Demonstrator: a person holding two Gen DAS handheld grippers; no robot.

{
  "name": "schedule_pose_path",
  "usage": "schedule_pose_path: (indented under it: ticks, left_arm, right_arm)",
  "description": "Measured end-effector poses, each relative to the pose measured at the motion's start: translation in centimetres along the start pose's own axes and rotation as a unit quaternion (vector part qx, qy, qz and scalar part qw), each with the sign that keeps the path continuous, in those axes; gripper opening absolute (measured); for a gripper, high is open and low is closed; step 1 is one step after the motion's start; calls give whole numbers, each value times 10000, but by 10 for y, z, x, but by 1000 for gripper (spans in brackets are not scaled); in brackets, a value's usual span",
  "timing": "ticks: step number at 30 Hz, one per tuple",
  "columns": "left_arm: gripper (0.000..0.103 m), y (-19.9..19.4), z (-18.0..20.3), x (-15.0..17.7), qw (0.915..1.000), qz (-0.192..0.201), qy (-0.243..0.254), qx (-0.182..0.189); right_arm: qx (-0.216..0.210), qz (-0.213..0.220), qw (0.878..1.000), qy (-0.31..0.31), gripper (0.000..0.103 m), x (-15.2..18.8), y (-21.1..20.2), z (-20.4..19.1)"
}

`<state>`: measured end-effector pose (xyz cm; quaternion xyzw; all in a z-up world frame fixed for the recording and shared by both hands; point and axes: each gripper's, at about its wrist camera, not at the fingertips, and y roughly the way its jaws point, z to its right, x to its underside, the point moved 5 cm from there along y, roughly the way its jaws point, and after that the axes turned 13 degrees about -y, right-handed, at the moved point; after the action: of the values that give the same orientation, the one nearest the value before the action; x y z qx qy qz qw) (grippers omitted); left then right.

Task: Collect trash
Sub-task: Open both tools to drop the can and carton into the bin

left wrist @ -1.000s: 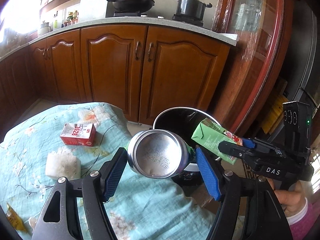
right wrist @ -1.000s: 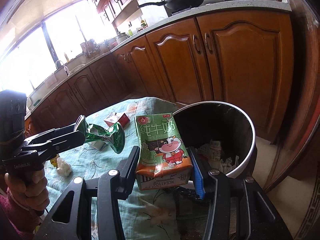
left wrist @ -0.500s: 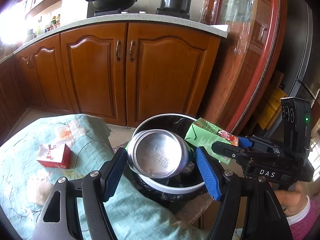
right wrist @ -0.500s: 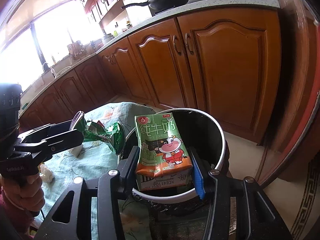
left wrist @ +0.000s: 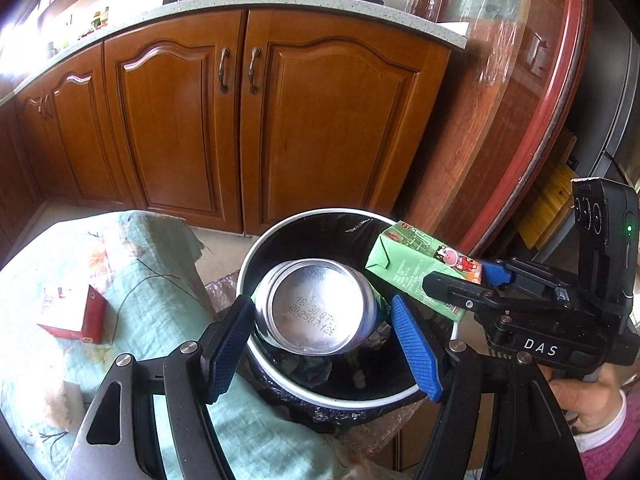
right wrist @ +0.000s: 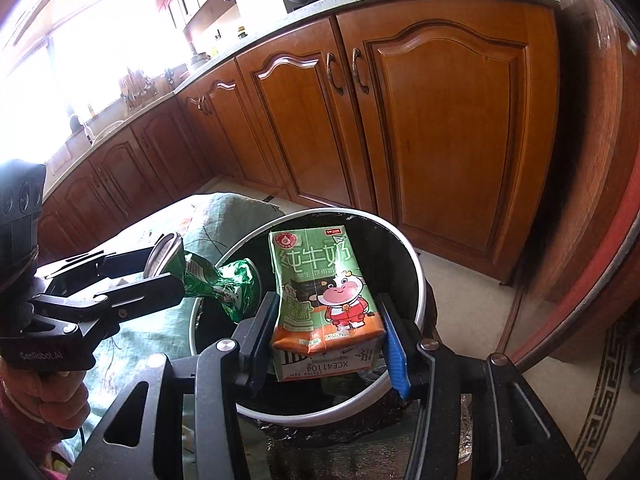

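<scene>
My left gripper (left wrist: 324, 312) is shut on a crushed green can (left wrist: 316, 306), its silver base facing the camera, held over the mouth of the round trash bin (left wrist: 288, 224). The can also shows in the right wrist view (right wrist: 212, 276). My right gripper (right wrist: 328, 316) is shut on a green milk carton (right wrist: 324, 292) with a cartoon cow, held over the bin (right wrist: 412, 256). The carton also shows in the left wrist view (left wrist: 416, 268) at the bin's right rim. The bin has a white rim and a black liner with some trash inside.
A table with a light green floral cloth (left wrist: 160, 320) stands left of the bin. A red carton (left wrist: 74, 314) and a white tissue wad (left wrist: 60, 400) lie on it. Wooden kitchen cabinets (left wrist: 240, 120) stand behind. A glass-fronted cabinet (left wrist: 520, 80) is at the right.
Both grippers have moved from above the table edge to over the bin's opening, carrying the can and the carton. Both grips are unchanged.
</scene>
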<state>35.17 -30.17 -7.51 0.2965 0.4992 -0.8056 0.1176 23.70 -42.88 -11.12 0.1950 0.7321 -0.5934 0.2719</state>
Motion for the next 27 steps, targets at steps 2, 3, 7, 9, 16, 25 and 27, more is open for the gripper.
schedule_pose_path:
  ticks: [2, 3, 7, 9, 16, 25, 27]
  left_arm:
    - [69, 6, -1, -1, 10000, -49, -31, -1]
    - [69, 9, -1, -1, 10000, -71, -42, -3]
    - [70, 18, -2, -2, 9998, -140, -113, -1]
    - [66, 22, -3, -2, 9997, -171, -148, 20]
    - [68, 22, -3, 1, 9996, -195, -183, 46]
    - [68, -18, -37, 25, 9984, 69, -562, -60]
    - [68, -30, -48, 33, 9974, 149, -691, -143]
  right_arm:
    - [-7, -35, 10000, 13, 49, 0, 3, 2]
    - [-5, -54, 10000, 23, 49, 0, 4, 3]
    - [22, -108, 9999, 82, 49, -1, 10, 8]
    - [9, -110, 9999, 93, 49, -2, 12, 8]
    - [36, -95, 9993, 350, 60, 1, 14, 15]
    - [-158, 189, 9981, 564, 69, 9, -2, -3]
    - [-235, 286, 9977, 574, 73, 10, -7, -12]
